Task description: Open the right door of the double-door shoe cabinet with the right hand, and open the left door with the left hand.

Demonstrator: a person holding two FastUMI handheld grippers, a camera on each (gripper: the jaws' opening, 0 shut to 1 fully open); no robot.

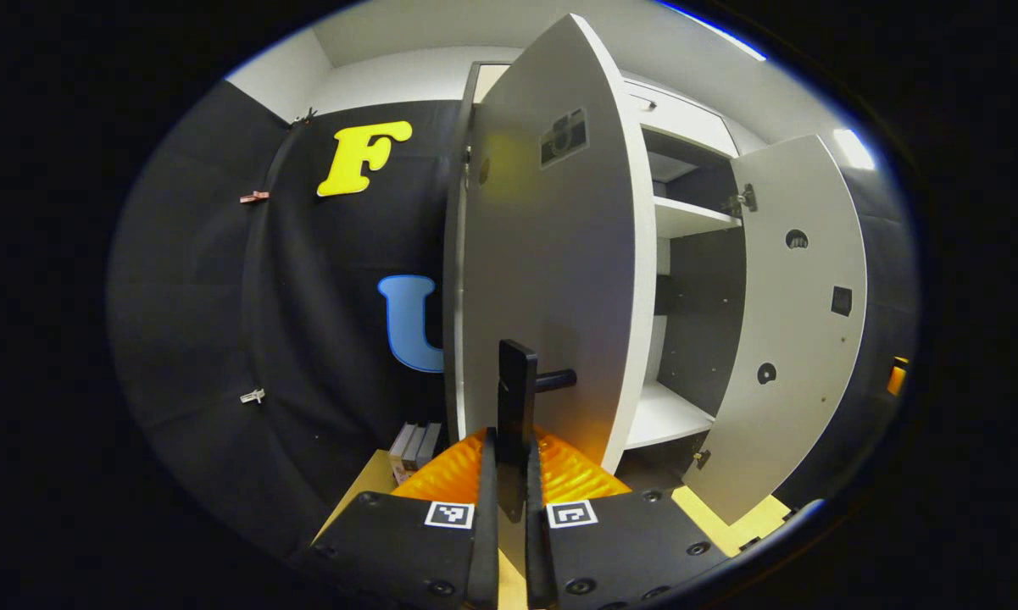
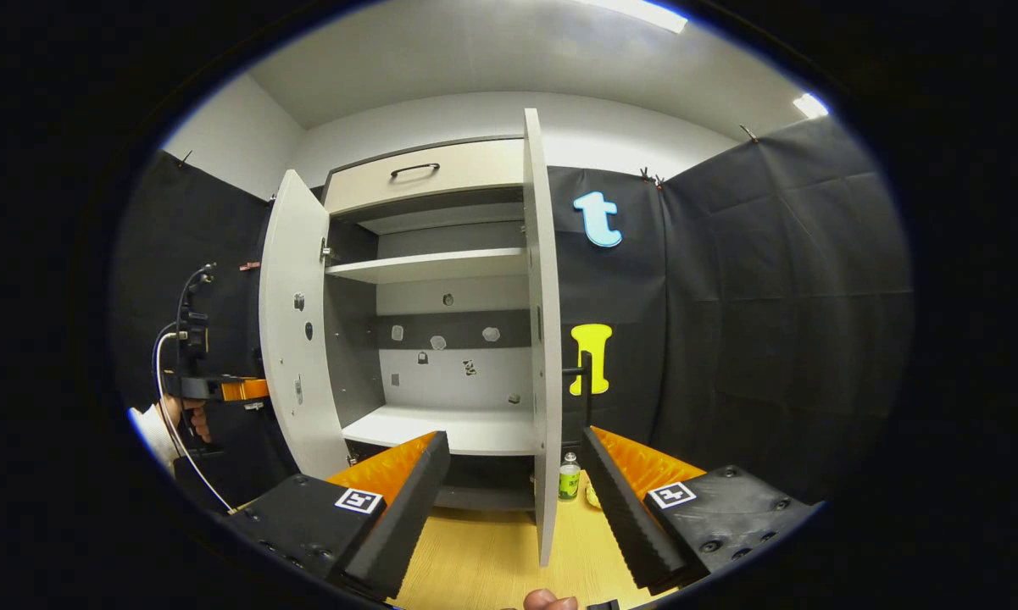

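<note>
The shoe cabinet [image 2: 441,280] stands with both doors swung open. In the left gripper view, my left gripper [image 1: 513,440] is shut on the black bar handle [image 1: 517,398] of the left door [image 1: 559,271]; the right door [image 1: 801,322] hangs open beyond. In the right gripper view, my right gripper [image 2: 513,438] is open, and the right door's [image 2: 547,339] thin edge shows between its fingers without touching them. That door's handle [image 2: 585,373] sticks out on the far side. The left door [image 2: 292,330] is at the left, with the left gripper [image 2: 212,387] and a hand behind it.
White shelves [image 2: 428,267] inside the cabinet hold nothing. A drawer [image 2: 424,182] sits above the doors. A small green bottle [image 2: 569,479] stands on the wooden floor [image 2: 475,551] by the right door. Several boxes [image 1: 415,445] lean against the black cloth wall left of the cabinet.
</note>
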